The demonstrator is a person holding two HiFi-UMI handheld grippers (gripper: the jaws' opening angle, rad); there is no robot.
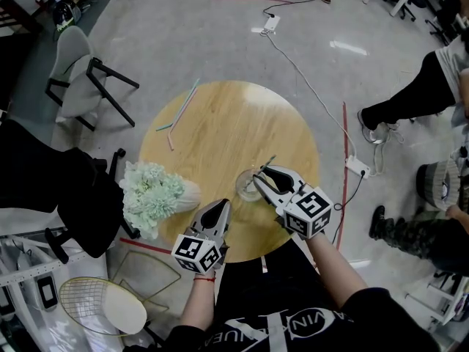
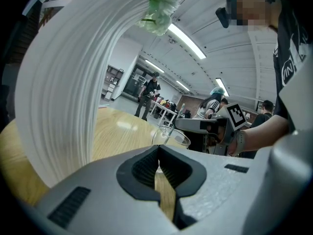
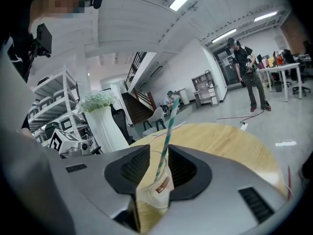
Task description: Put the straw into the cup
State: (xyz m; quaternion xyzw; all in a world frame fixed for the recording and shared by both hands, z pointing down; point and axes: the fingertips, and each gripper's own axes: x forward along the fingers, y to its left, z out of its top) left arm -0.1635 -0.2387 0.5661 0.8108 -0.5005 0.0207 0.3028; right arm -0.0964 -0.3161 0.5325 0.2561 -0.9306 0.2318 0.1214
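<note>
Striped teal-and-white straw [image 3: 168,126] observed standing tilted in the clear plastic cup [image 1: 248,185] on the round wooden table [image 1: 220,123], its lower end inside the cup.

Right gripper [image 3: 157,153]: jaws parted on either side of the straw, pads not pressing; nothing gripped.

Left gripper [image 2: 157,153]: jaw tips together, empty, held near the cup beside the white ribbed vase [image 1: 187,193].

Straw judged very light, thin and easily crushed; best taken mid-shaft with light pressure. Cup judged light and easily tipped, so its lower wall should be steadied if nudged.
</note>
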